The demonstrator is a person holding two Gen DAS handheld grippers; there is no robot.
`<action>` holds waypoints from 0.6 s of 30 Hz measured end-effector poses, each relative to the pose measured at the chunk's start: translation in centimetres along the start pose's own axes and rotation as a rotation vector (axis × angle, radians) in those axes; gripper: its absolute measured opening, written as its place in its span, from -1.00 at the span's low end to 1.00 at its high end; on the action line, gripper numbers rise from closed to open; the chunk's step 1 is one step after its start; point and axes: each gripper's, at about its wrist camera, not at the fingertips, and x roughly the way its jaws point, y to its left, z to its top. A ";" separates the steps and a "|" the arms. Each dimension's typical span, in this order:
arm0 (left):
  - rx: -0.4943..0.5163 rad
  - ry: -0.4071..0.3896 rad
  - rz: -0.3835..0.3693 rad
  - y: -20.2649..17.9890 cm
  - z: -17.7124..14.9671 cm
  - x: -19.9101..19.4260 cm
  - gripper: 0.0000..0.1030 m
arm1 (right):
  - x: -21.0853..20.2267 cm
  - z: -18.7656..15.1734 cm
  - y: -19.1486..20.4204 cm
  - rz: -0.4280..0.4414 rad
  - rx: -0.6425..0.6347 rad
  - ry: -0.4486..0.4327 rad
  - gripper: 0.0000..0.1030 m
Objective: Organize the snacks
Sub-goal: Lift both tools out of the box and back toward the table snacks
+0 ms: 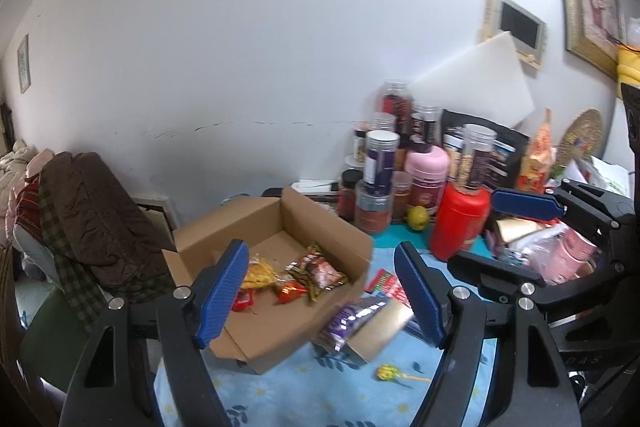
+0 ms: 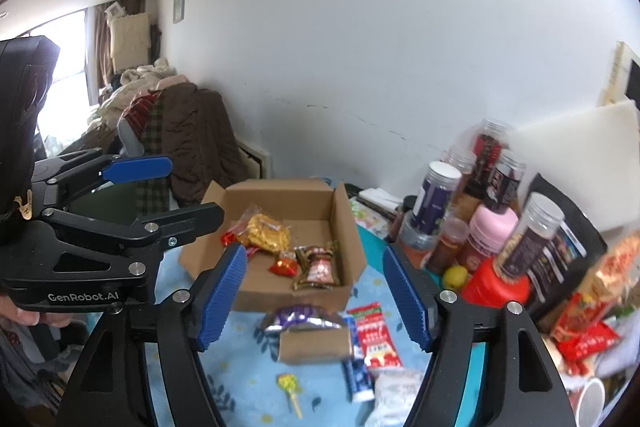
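Both tongs gape wide and empty; the purple packet [image 2: 298, 317] lies crosswise just ahead of the right tongs [image 2: 316, 303], nearer than the left tongs [image 1: 320, 299].

Brown cardboard box [image 2: 280, 201] contains a yellow packet [image 2: 269, 233] and red-orange wrappers [image 2: 285, 264]. Tablecloth [image 2: 248, 379] is light blue with a dark blue leaf print and pale flowers. Purple-and-silver packet [image 2: 298, 317], red-and-white sachet [image 2: 376, 337], yellow lollipop [image 2: 289, 385]; gripper pads [image 2: 222, 291] are ribbed blue.

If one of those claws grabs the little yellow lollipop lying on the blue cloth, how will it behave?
The yellow lollipop looks small, so probably light. Its round head may roll aside when nudged. The thin stick lies flat on the blue cloth, likely hard to pinch.
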 end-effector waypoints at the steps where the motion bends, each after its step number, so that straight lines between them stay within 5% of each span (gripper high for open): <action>1: 0.006 -0.005 -0.008 -0.4 -0.2 -0.4 0.46 | -0.6 -0.4 0.0 -0.004 0.004 -0.003 0.38; 18: 0.020 0.086 -0.177 -5.9 -5.1 -0.1 0.46 | -5.1 -7.0 -1.6 -0.067 0.090 0.023 0.45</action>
